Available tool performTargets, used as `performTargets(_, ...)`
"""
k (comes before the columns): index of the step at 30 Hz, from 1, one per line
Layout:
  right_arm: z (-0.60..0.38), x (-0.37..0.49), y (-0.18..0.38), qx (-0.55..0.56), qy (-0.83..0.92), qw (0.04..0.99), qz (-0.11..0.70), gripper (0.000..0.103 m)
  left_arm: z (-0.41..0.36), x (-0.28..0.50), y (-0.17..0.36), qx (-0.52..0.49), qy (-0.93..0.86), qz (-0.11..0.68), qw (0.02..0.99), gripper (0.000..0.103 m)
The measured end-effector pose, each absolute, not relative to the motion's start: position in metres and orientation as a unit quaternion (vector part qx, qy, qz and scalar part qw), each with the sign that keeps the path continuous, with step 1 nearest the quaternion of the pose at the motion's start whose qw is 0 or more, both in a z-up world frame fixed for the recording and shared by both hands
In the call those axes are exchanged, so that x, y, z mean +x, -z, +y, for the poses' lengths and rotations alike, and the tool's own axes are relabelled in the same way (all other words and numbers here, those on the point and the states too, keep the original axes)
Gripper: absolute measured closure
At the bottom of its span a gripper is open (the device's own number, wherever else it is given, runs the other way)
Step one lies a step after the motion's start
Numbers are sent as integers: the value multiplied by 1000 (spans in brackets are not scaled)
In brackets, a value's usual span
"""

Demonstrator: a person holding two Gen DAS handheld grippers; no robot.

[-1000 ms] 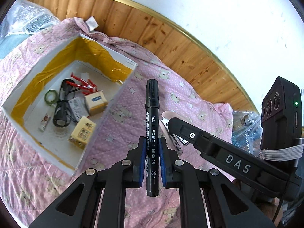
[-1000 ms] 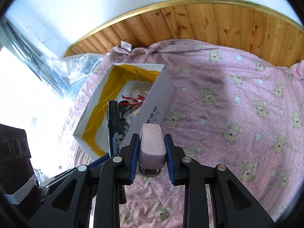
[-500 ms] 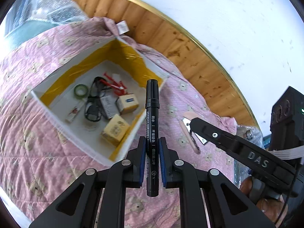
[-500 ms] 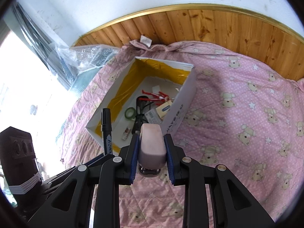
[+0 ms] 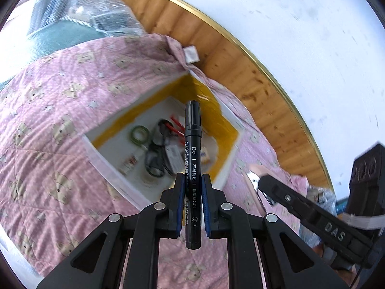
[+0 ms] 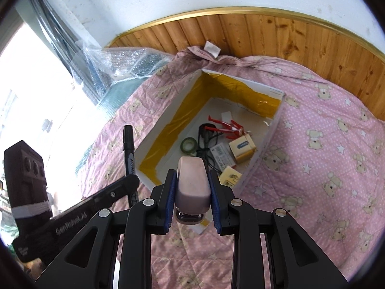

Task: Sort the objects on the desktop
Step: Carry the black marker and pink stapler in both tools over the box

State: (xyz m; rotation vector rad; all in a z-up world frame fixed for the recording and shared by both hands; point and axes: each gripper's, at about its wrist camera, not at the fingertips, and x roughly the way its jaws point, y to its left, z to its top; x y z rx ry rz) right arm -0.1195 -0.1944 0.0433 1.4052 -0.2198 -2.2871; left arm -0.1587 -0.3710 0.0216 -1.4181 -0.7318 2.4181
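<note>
1. Holding a black marker (image 5: 192, 168) at its lower barrel, the left gripper (image 5: 193, 204) has its pads closed tight on it; cap points to 12 o'clock over the box (image 5: 115, 171).
2. The marker looks light, stiff and smooth, so a mid-barrel grip suits it; it may slide.
3. The right gripper (image 6: 192, 202) is clamped on a pink stapler (image 6: 192, 180), likely heavier and rigid, gripped across its sides.
4. The box, at 12 o'clock, holds a green tape roll (image 6: 189, 144) and glasses (image 6: 208, 142).
5. A pink quilt (image 6: 324, 168) lies beneath.
</note>
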Motion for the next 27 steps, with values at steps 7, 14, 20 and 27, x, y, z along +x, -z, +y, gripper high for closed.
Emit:
performTargets(7, -212, -132, -31, 521, 818, 234, -71, 75, -388, -179, -10, -491, -823, -265, 107, 89)
performTargets(14, -217, -157, -16, 532, 810, 235, -70, 75, -373, -197, 7, -514, -811, -256, 111, 89)
performTargets(20, -216, -191, -9, 537, 806, 238, -69, 75, -363, -212, 23, -535, -800, -250, 102, 89)
performTargets(27, -223, -226, 8, 548, 797, 244, -62, 75, -361, -228, 43, -552, -789, -255, 89, 89)
